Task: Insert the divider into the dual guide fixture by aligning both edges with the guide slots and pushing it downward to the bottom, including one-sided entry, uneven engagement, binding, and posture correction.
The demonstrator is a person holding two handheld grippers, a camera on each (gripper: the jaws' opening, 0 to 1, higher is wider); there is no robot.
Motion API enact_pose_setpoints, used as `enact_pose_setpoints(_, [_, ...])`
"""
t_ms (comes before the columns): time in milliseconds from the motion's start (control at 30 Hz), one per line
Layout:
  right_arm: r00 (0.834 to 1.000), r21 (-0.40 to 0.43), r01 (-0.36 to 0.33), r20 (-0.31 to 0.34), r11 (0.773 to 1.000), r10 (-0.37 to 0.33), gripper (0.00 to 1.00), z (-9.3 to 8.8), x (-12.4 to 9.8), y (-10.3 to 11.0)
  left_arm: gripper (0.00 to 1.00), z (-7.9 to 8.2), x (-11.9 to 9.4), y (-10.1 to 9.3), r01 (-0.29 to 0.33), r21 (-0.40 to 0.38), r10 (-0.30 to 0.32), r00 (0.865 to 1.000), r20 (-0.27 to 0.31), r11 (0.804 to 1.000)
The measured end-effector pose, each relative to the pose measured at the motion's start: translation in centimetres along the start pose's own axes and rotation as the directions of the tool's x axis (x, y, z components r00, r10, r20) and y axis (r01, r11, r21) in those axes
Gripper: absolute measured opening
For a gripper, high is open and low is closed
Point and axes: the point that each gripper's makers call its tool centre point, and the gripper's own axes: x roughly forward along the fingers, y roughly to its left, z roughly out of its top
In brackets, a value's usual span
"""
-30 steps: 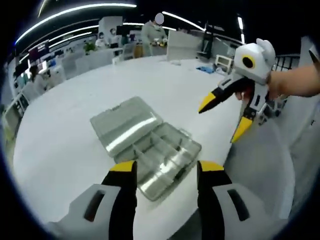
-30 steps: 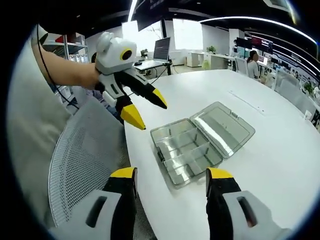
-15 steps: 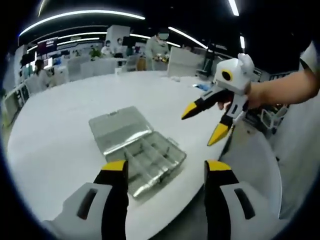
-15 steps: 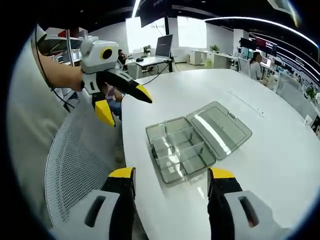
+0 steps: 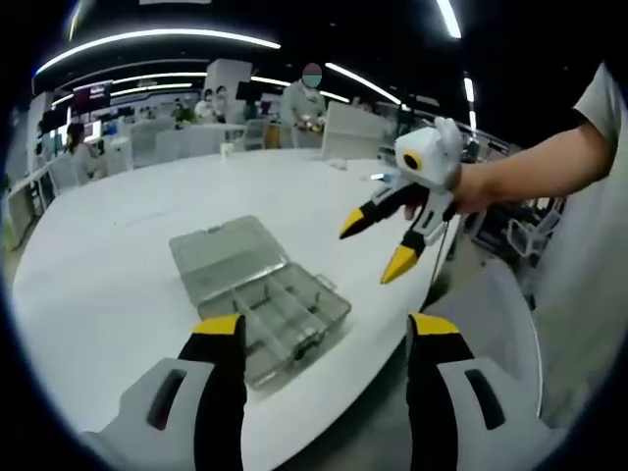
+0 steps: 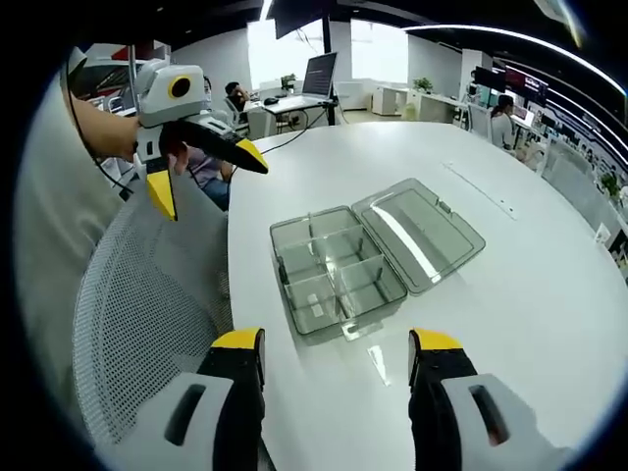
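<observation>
A clear plastic compartment box [image 5: 280,316] lies open on the white table [image 5: 108,255], its lid [image 5: 221,257] folded flat behind it. Clear partitions stand in its tray. My left gripper [image 5: 324,329] hovers open and holds nothing, short of the box's near edge. The right gripper [image 5: 375,245] hangs open in the air to the right of the box, in a person's hand. In the right gripper view the box [image 6: 334,280] and its lid [image 6: 417,235] lie just ahead of my open right gripper [image 6: 337,341]. The left gripper [image 6: 208,182] floats open at the upper left, beyond the table edge.
A grey mesh chair [image 6: 147,324] stands against the table's curved edge [image 6: 235,294], below both grippers. The white table [image 6: 520,324] runs wide and bare beyond the box. Desks, monitors and several people fill the office behind.
Both views have drawn back, so the box looks smaller and farther. Each gripper has moved off from the box toward the table edge. Both stay open, holding nothing.
</observation>
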Motion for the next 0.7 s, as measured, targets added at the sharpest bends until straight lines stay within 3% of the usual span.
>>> enact_pose_setpoints(300, [0.999,-0.008,-0.008,-0.036,1.000,0.008,0.54,-1.3,1.0,-1.5,0.63,-0.2,-0.5,-0.4,-0.008,-0.025,0.008,1.000,-0.001,1.000])
enact_pose_setpoints(700, [0.991,-0.092,-0.038,-0.131,0.995,0.026,0.49,-3.1,3.2,-3.5,0.63,-0.8,-1.0,-0.1,-0.021,-0.048,0.021,1.000,0.000,0.999])
